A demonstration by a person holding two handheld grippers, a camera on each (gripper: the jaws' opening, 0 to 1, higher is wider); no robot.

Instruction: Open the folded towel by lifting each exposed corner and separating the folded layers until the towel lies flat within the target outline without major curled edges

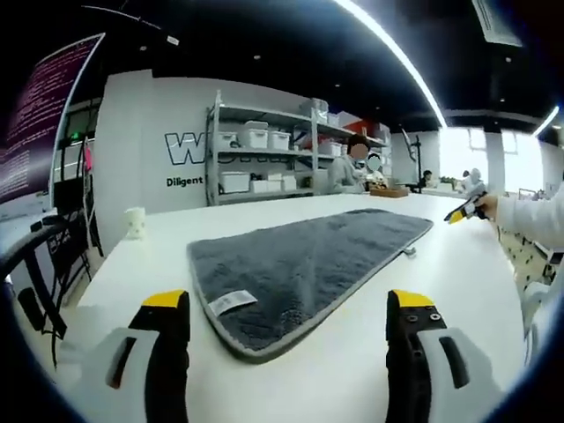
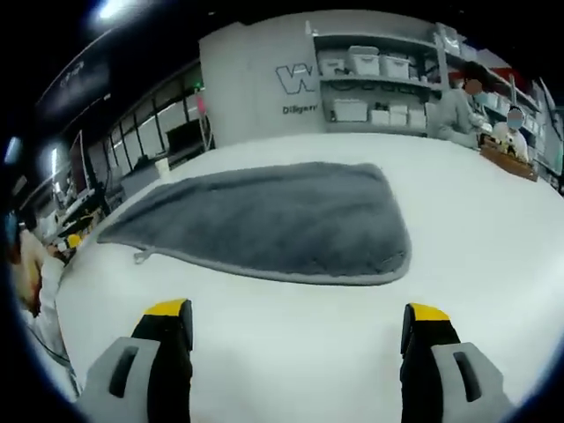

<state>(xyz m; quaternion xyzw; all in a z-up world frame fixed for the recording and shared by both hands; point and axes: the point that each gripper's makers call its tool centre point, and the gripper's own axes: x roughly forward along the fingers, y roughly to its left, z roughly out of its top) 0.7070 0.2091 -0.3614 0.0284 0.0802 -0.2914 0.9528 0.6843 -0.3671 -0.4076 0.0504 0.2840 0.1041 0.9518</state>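
The grey towel point(image 1: 308, 264) lies on the white table point(image 1: 458, 291), spread in what appears to be a single layer; no fold line or stacked layer is visible, so the unfolding is judged complete or nearly so. No target outline can be made out on the table, so placement cannot be confirmed. The edges look flat, with no major curl. A white label point(image 1: 231, 302) sits at the near corner in the left gripper view. The left gripper point(image 1: 291, 322) hovers short of that corner, jaws apart and empty. The right gripper point(image 2: 295, 335) hovers beside the long edge, jaws likewise apart and empty.
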